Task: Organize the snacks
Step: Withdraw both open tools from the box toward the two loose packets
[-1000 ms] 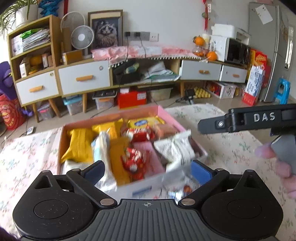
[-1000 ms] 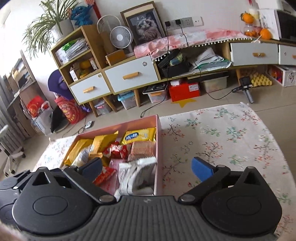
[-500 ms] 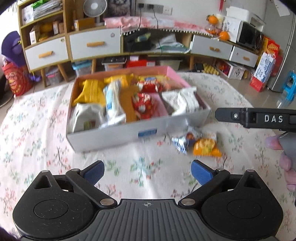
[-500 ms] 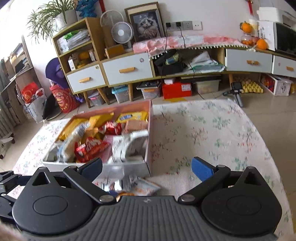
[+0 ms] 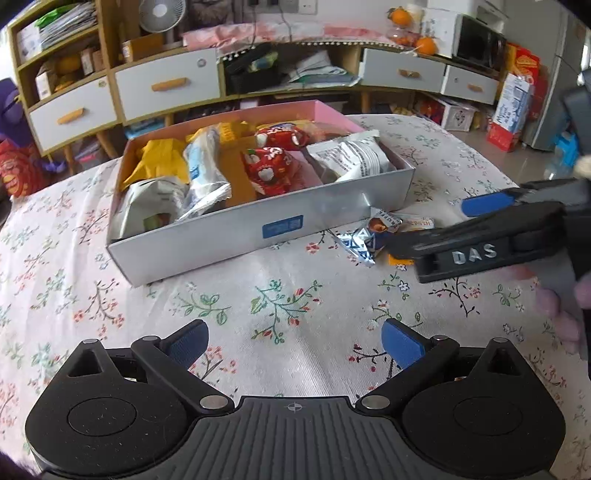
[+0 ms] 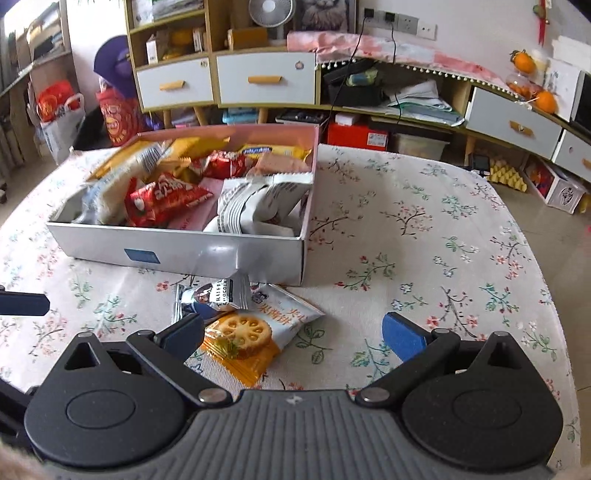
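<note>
Right gripper (image 6: pixel 293 334): jaws spread, empty, low over floral tablecloth (image 6: pixel 424 236).
Left gripper (image 5: pixel 293 341): jaws apart, empty.
Surroundings: grey cardboard box (image 6: pixel 177 251) crammed with crinkly foil packets, just beyond loose snacks.
Cracker packet (image 6: pixel 255 332): glossy orange-white, flat, touching right gripper's left finger.
Chocolate packet (image 6: pixel 214 293): silver, against box wall.

A floral cloth (image 6: pixel 424 236) covers the surface. Behind it, a low wooden cabinet (image 6: pixel 266 79) with white drawers lines the white wall (image 6: pixel 480 22), a small fan (image 6: pixel 271 9) on top; tiled floor (image 6: pixel 554 218) at right.
</note>
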Motion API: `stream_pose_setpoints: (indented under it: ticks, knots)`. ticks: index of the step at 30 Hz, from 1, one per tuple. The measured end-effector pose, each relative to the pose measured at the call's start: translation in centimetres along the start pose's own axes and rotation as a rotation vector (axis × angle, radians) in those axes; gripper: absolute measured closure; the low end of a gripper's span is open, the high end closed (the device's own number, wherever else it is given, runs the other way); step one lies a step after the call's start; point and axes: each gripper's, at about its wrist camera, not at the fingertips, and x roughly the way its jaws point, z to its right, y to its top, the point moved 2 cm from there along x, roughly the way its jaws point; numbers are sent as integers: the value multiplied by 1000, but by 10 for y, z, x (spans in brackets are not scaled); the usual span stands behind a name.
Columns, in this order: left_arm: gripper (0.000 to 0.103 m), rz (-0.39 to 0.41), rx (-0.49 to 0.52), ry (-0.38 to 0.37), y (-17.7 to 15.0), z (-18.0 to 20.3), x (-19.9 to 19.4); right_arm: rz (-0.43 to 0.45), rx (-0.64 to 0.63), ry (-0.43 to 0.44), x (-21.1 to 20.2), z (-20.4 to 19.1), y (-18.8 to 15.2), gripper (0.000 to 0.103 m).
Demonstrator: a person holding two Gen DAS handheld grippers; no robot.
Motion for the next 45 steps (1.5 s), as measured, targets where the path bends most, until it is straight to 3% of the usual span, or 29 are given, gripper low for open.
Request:
stream_pose_setpoints:
  ticks: [7, 21, 30, 41, 45]
  knots:
    - [2, 37, 69, -38, -3, 3, 13, -15, -41, -16, 9, 4, -6, 1]
    - [5, 118, 95, -151, 25, 18, 37, 23, 84, -69, -10, 84, -27, 1]
    - [20, 147, 78, -211, 39, 30, 49, 51, 51, -14, -10, 86, -26, 1]
    - [57, 80, 155, -280, 43, 46, 44, 79, 17, 24, -7, 85, -22, 8]
    - [58, 64, 170, -288, 43, 50, 43, 88, -3, 35, -6, 82, -20, 13]
